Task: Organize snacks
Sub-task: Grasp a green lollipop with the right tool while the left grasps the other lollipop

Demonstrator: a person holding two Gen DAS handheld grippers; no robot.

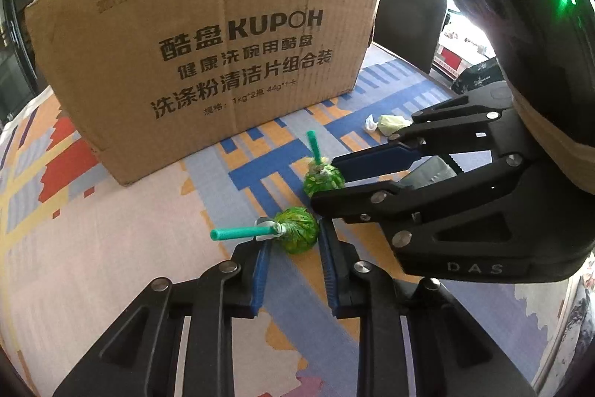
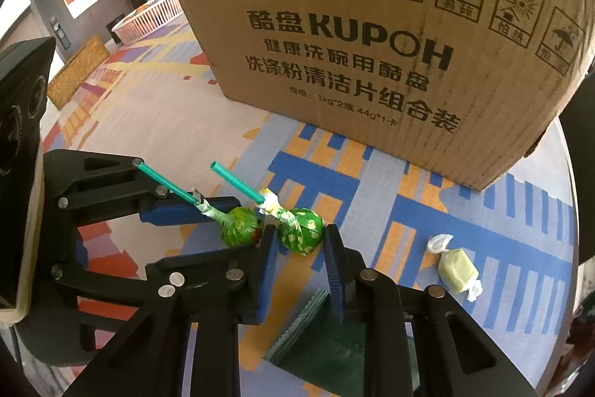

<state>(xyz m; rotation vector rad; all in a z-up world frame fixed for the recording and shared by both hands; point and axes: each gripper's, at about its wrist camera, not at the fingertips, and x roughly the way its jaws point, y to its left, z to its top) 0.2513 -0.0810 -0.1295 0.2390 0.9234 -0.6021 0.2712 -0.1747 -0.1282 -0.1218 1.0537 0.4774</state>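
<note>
Cardboard box (image 1: 208, 36) reads "KUPOH", "1kg*2", behind 2 lollipops (image 1: 299, 229).

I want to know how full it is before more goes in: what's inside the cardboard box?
Cannot tell. Both views show only the printed front wall of the cardboard box, from below its rim; the inside is hidden. Two green lollipops lie in front, outside it.

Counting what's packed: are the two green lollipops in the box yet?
Out: both lollipops lie on the tablecloth before the box.
</note>
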